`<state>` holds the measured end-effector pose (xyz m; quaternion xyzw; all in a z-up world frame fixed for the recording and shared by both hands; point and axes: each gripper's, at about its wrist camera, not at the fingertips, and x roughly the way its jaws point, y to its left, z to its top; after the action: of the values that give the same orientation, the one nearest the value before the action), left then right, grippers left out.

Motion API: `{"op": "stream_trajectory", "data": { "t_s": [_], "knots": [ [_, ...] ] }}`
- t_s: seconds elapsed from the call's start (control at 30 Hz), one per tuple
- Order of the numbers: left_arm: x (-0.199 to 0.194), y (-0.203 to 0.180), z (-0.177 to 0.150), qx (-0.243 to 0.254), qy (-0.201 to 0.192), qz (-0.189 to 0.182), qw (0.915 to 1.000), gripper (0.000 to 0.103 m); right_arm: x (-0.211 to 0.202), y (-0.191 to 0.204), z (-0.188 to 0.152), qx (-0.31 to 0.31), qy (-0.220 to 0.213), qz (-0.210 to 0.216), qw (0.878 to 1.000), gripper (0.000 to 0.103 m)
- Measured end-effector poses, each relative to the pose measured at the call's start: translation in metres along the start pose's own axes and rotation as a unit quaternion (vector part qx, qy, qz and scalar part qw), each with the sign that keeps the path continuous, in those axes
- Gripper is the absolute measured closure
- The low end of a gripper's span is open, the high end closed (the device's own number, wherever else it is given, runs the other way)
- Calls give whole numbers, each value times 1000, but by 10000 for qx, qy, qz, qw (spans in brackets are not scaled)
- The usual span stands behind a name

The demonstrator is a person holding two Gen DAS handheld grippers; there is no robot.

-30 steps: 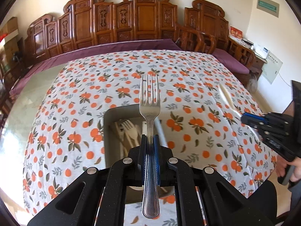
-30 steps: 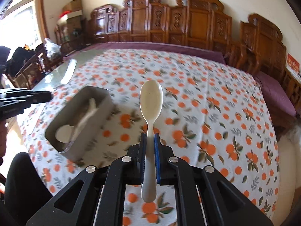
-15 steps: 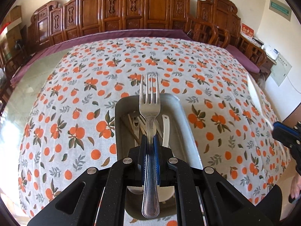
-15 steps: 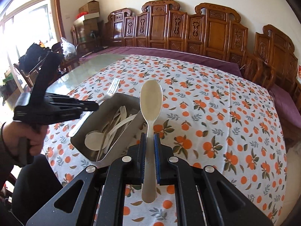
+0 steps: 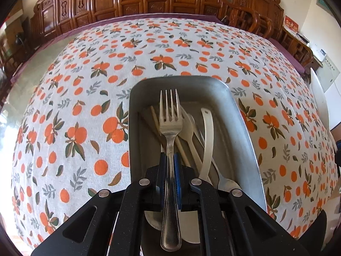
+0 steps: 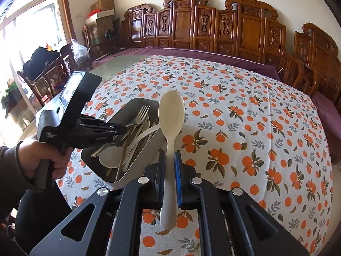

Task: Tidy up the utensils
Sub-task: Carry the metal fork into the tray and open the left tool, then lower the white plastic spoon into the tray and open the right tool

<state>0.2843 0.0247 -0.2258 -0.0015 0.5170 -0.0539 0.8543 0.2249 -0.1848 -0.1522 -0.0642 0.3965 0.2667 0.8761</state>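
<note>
Fork clamped above tray; spoon clamped alongside

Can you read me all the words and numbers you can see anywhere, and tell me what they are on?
No text here can be read for sure.
White lettering on the left gripper body: too small and blurred.
Red card on the far right furniture: print blurred.
Green sign high on the wall: unreadable.
</note>
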Motion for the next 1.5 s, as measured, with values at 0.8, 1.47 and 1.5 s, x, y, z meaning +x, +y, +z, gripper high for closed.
{"op": "stream_trajectory", "data": {
  "t_s": [0.8, 1.47, 1.5],
  "knots": [
    [-74, 34, -17, -35, -519, 20, 9986, 90, 48, 47, 11, 52, 250, 231, 9994, 93],
    [-94, 66, -31, -126, -603, 82, 9981, 88, 127, 73, 32, 537, 720, 311, 9955, 93],
    [-94, 66, -32, -127, -608, 81, 9980, 88, 127, 73, 32, 545, 699, 325, 9955, 93]
  ]
}}
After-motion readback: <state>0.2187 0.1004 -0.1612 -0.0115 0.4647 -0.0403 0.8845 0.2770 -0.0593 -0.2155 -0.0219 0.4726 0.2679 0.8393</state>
